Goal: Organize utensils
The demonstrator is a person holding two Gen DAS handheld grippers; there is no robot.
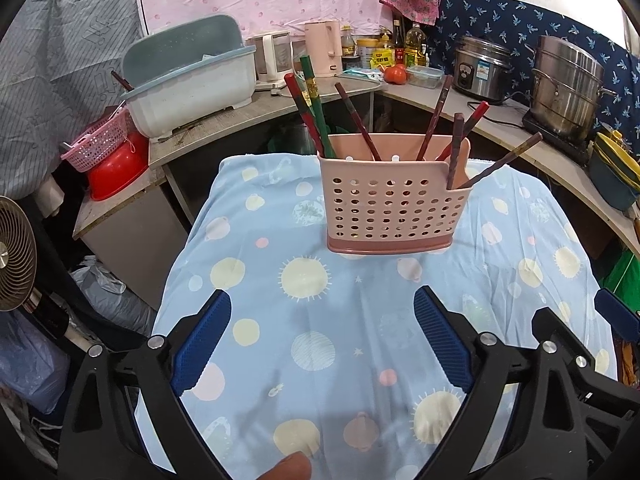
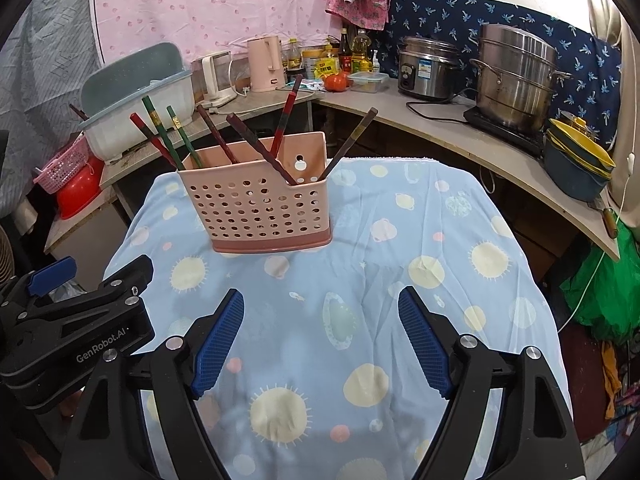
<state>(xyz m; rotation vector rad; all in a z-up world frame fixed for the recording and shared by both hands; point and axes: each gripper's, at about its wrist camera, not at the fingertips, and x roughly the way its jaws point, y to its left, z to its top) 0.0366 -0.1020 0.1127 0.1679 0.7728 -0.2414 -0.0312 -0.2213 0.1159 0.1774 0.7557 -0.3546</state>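
A pink perforated utensil holder (image 1: 390, 204) stands upright on the blue patterned tablecloth (image 1: 344, 344); it also shows in the right wrist view (image 2: 256, 212). Several chopsticks (image 1: 316, 116), dark red, brown and green, stand in it, leaning outward; they show in the right wrist view too (image 2: 256, 144). My left gripper (image 1: 322, 320) is open and empty, hovering over the cloth in front of the holder. My right gripper (image 2: 320, 320) is open and empty, in front of the holder and to its right. The left gripper's body (image 2: 76, 320) shows at the left of the right wrist view.
A curved counter (image 2: 440, 120) behind the table carries a steel pot (image 2: 516, 80), rice cooker (image 2: 430, 68), kettles and bottles. A grey-blue dish rack (image 1: 188, 80), pink basket (image 1: 100, 144) and red basin (image 1: 118, 168) sit at the left. A fan (image 1: 16, 252) stands far left.
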